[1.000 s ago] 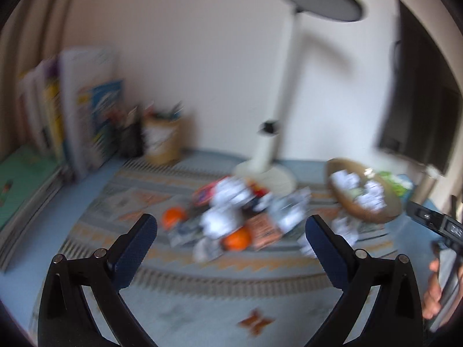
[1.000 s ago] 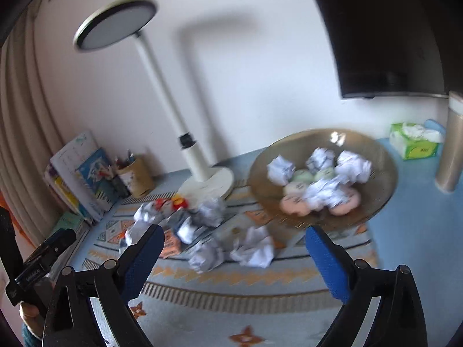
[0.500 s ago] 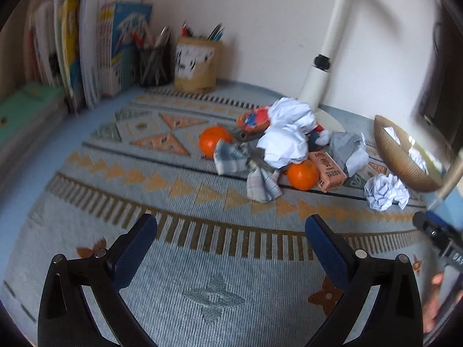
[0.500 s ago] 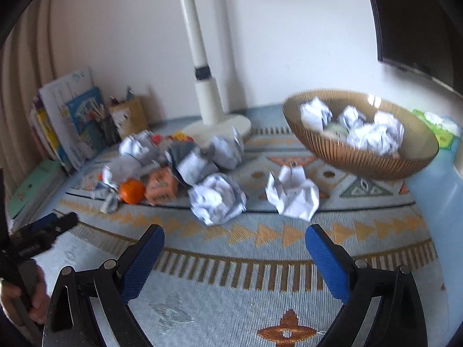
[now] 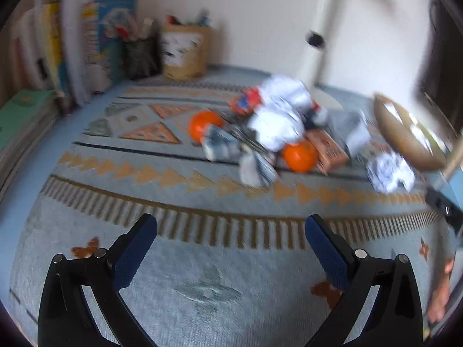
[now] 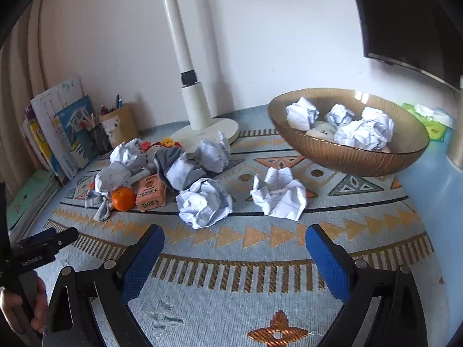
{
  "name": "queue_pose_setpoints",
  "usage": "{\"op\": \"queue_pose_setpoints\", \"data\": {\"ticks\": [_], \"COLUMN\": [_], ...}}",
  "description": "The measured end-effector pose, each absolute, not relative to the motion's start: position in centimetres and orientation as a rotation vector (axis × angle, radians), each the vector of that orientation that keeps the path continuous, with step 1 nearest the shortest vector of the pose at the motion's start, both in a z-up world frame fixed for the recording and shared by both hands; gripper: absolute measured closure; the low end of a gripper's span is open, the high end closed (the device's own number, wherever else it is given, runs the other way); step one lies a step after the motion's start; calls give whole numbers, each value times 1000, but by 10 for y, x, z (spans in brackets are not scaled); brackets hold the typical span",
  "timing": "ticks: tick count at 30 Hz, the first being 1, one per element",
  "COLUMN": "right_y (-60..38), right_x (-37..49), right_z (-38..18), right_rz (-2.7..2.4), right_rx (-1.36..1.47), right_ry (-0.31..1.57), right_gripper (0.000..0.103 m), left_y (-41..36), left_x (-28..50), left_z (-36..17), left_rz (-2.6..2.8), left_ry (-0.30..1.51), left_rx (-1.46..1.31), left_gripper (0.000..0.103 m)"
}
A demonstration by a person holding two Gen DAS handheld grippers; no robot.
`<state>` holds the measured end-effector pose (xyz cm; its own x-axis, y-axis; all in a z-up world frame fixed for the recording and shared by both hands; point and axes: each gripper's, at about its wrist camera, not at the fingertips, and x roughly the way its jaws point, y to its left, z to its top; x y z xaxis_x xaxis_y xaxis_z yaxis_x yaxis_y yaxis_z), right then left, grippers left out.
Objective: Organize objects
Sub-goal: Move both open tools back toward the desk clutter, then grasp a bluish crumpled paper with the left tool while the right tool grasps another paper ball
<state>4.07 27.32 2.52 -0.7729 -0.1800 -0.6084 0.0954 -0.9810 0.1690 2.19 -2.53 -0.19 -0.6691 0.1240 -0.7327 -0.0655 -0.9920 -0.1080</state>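
Note:
A heap of crumpled paper balls (image 6: 205, 202), two oranges (image 5: 299, 156), an orange carton (image 6: 151, 192) and grey cloth (image 5: 221, 146) lies on a patterned mat (image 6: 231, 274). A loose paper sheet (image 6: 279, 193) rests in front of a brown glass bowl (image 6: 347, 156) that holds more paper balls. My right gripper (image 6: 234, 256) is open, low over the mat just short of the nearest ball. In the blurred left wrist view my left gripper (image 5: 230, 248) is open and empty, well short of the heap.
A white lamp base (image 6: 204, 133) stands behind the heap. Books (image 6: 62, 133) and a pen holder (image 6: 118, 124) line the back left. A green tissue pack (image 6: 428, 118) and a metal cylinder (image 6: 457, 133) sit at the right beside the bowl.
Both grippers have dropped lower and moved closer to the heap over the last second. The right one now sits nearer the paper balls. Both stay open.

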Motion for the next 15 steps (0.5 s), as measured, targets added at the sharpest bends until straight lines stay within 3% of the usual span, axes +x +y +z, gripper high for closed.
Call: {"op": "queue_pose_setpoints", "data": {"ticks": [4,7,11,15], "right_y": [273,261,257,261], "right_x": [27,10,-23,-42], "right_z": [28,34,16,4], "right_rz": [-2661,-2597,-2467,-2506], "right_rx": [1122,1204,1400,1420], "right_ry": [-311,-316,-423,-451], "right_gripper": [14,15,16,16], "left_y": [-22,-15,3,23], "left_x": [16,-10,-52,-80], "left_z": [22,40,36,20], "left_rz": [2748,2711,2679,2670], "left_ry": [-113,-137,-99,-35], "left_rx": [-1108,-1065,-1114,-1187], "left_gripper": [2,2,13,23]}}
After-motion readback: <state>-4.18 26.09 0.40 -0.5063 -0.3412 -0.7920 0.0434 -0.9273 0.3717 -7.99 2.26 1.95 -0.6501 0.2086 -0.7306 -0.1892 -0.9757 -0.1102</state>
